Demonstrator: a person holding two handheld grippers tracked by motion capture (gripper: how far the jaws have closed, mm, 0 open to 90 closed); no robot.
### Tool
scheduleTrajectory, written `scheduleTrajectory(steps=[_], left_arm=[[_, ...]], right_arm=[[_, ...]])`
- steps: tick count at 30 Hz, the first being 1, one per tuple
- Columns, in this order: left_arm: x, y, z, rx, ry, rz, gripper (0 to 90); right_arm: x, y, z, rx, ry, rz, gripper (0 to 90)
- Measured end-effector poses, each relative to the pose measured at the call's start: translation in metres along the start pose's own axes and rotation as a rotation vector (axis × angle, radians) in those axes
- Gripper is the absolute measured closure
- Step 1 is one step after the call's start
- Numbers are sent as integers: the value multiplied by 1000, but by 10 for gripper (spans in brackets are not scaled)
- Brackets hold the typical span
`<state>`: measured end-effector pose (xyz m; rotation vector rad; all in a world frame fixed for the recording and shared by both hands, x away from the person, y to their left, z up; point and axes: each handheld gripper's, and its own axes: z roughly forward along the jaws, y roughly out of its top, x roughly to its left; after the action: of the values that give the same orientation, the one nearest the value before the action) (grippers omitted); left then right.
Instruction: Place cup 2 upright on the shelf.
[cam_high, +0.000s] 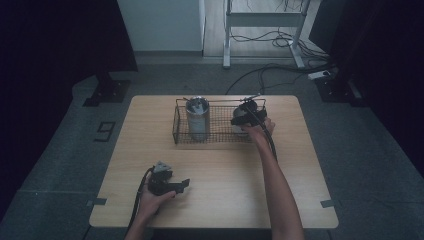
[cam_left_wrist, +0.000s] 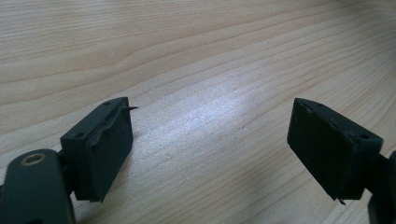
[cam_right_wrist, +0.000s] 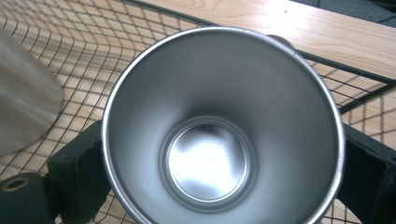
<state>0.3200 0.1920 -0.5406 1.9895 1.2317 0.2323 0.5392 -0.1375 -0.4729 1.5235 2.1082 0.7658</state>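
Inside the wire basket (cam_high: 180, 135), at its right end, the right hand-held gripper (cam_high: 243, 119) grasps a steel cup (cam_right_wrist: 224, 126) by its sides, beside another cup (cam_high: 197, 119) at the left end, while the left hand-held gripper (cam_left_wrist: 210, 149) rests released on the worktop (cam_high: 225, 170), well in front of the basket.

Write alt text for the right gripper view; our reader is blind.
A shiny steel cup, seen straight down its empty inside, sits between two black jaws in a black wire basket on a wooden table. Another metal cup shows its side at left.
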Motion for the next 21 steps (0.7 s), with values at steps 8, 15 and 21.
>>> scheduleTrajectory(steps=[8, 15, 21], left_arm=[[-1, 0, 1, 0, -1, -3, 146], [-2, 0, 2, 4, -3, 3, 147], [-2, 0, 2, 5, -3, 2, 147]], right_arm=[[-6, 1, -13, -89, 19, 43, 16], [-9, 3, -27, -137, 22, 58, 27], [-12, 1, -38, -165, 29, 70, 32]])
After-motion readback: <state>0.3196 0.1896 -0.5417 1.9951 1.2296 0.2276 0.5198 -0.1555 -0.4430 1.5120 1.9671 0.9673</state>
